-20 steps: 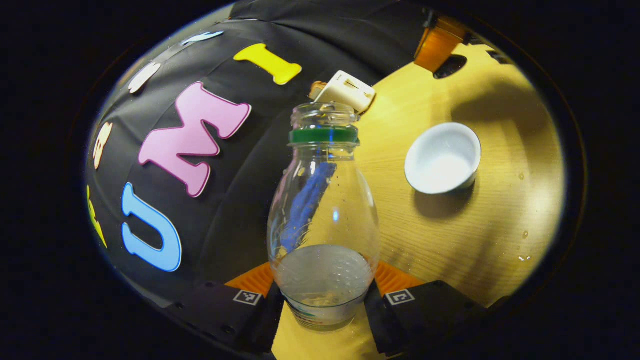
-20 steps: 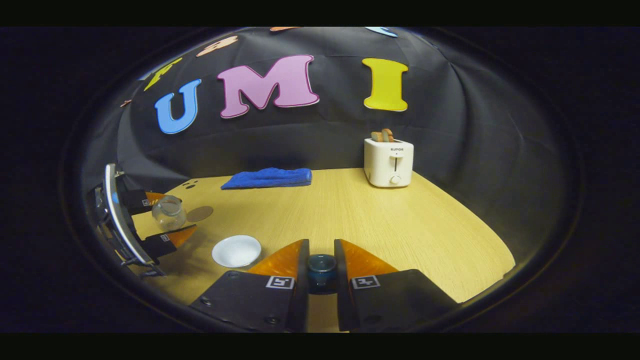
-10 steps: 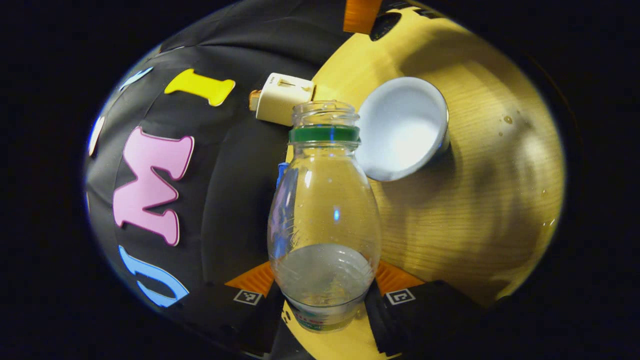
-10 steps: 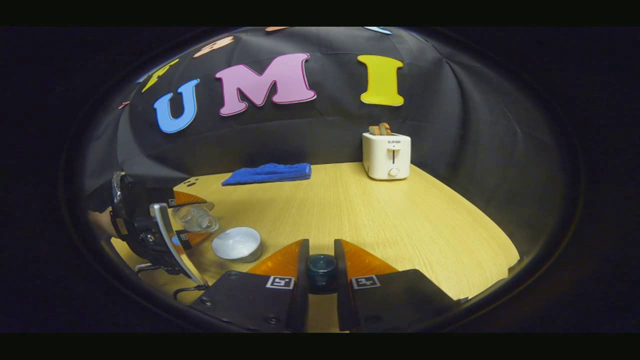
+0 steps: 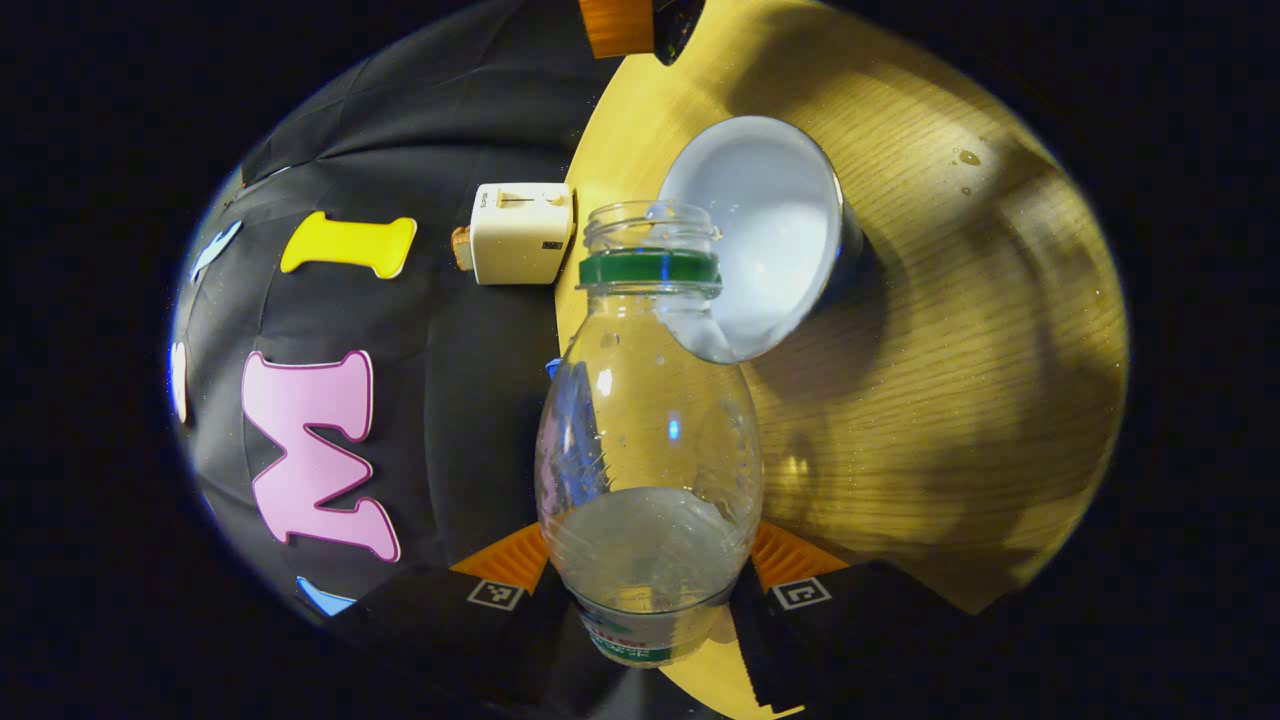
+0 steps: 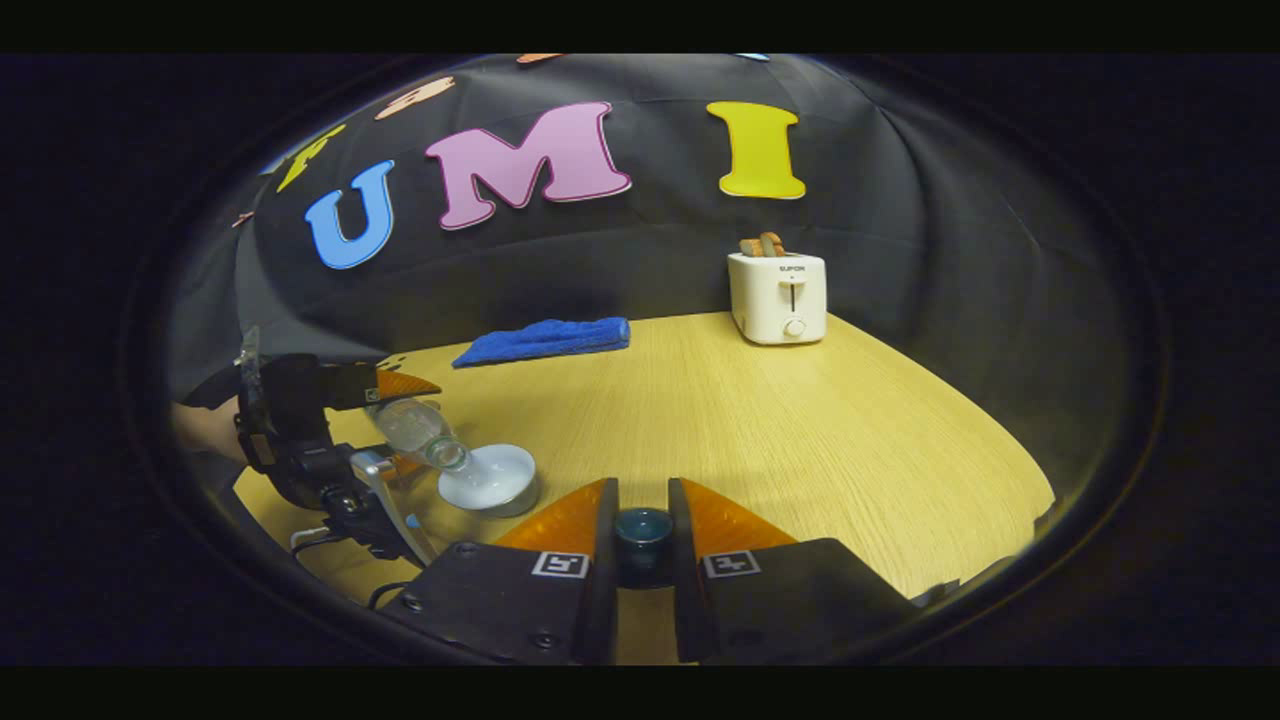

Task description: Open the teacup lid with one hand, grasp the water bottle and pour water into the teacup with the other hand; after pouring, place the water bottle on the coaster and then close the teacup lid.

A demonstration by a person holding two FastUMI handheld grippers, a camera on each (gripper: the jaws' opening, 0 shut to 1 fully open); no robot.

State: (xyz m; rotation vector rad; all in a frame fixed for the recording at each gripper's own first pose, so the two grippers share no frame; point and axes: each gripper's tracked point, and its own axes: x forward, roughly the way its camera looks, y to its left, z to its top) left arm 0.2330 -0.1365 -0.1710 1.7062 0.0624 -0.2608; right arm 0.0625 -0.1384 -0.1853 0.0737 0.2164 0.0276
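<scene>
1. Left gripper (image 5: 648,590) pinches the clear plastic water bottle w/ green neck ring (image 5: 648,440) low on its body, one finger each side, both pressing. Cap is off. In the right gripper view the same gripper (image 6: 385,425) has the bottle (image 6: 415,432) tipped, mouth down over the cup rim.
2. White round teacup, no lid on (image 5: 770,230), sits on the light wood-grain table (image 5: 940,380). In the left gripper view the bottle mouth overlaps the cup's near rim, so part of the cup is hidden behind the neck. Cup in the right gripper view (image 6: 490,478): the bottle mouth is at its left edge. Can't tell if water is running.
3. Right gripper (image 6: 643,525) is pressed onto the small dark blue-green lid knob (image 6: 643,527), lid held up off the cup, well to the cup's right.
4. Around: white two-slot toaster w/ bread in it (image 6: 779,296) at the back of the table near the wall, well apart from the cup; folded blue towel (image 6: 545,341) back left. Neither is in the way.
5. A few water drops on the table (image 5: 968,157) beyond the cup.
6. A hand (image 6: 205,428) holds the left gripper at the table's left edge, partly hidden by the gripper body.
</scene>
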